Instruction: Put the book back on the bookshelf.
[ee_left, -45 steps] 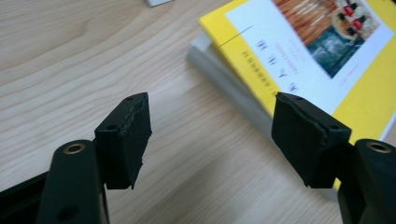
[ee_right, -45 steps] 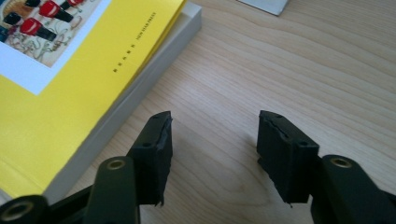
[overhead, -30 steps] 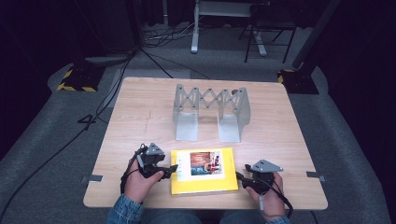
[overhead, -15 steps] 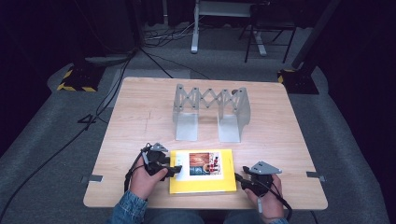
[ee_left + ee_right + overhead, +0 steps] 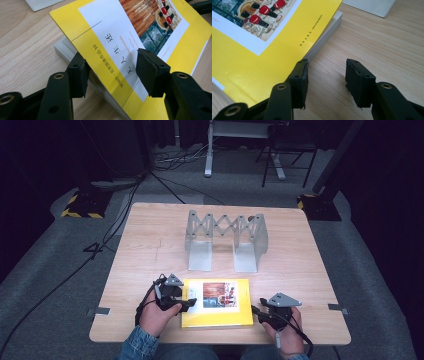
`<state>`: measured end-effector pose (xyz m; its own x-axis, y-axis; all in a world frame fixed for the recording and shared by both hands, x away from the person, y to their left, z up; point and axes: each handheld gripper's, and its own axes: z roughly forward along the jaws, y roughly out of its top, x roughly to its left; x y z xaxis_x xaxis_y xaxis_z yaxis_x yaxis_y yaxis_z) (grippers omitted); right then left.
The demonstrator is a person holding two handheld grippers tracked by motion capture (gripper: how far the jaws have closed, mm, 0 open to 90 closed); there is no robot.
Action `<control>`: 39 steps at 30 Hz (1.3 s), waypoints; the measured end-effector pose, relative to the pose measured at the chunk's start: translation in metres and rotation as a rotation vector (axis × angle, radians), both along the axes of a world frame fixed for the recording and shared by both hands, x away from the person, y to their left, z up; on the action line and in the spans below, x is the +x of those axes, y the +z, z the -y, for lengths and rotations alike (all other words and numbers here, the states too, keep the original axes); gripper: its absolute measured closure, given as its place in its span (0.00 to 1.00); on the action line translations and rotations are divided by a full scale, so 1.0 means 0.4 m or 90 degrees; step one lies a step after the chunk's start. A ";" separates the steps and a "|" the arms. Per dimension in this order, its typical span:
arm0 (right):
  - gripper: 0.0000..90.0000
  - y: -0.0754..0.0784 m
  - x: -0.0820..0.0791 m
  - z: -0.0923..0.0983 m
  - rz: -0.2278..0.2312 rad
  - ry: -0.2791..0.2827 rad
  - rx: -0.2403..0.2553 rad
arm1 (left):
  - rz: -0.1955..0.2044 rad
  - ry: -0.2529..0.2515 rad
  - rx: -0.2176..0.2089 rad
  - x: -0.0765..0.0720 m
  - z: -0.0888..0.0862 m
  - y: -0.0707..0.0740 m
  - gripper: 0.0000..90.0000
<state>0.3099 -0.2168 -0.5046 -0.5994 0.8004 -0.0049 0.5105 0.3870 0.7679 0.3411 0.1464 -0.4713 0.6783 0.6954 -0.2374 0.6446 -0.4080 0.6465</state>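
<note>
Yellow book lying on the counter.
Left gripper spreads wide around its lifted cover; right gripper waits wide beside its edge.

Glossy yellow paper book, matt wood-grain table, apparently metal rack.

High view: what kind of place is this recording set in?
Probably a lab or studio set up for recording, not a home. A lone wooden table stands on grey carpet in a dark room, cables run across the floor, and hazard-striped stand bases flank it. A person works a book with hand-held tools.
</note>
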 end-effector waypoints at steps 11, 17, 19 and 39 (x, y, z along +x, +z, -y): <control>0.60 0.000 0.000 0.000 0.000 0.000 0.000 | -0.022 -0.031 -0.056 -0.004 0.002 0.001 0.64; 0.60 0.000 0.000 0.000 0.000 0.000 0.000 | -0.027 -0.052 -0.031 -0.014 0.032 0.004 0.65; 0.60 0.000 0.000 0.000 0.000 0.000 0.000 | -0.022 -0.041 -0.034 -0.015 0.024 0.010 0.70; 0.39 0.007 -0.021 0.026 -0.018 -0.011 -0.002 | 0.030 -0.073 -0.079 -0.038 0.009 0.091 0.94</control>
<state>0.3016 -0.2272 -0.5019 -0.5856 0.8106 0.0091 0.5382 0.3804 0.7520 0.3261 0.1430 -0.4349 0.7635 0.5806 -0.2828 0.5665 -0.3918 0.7250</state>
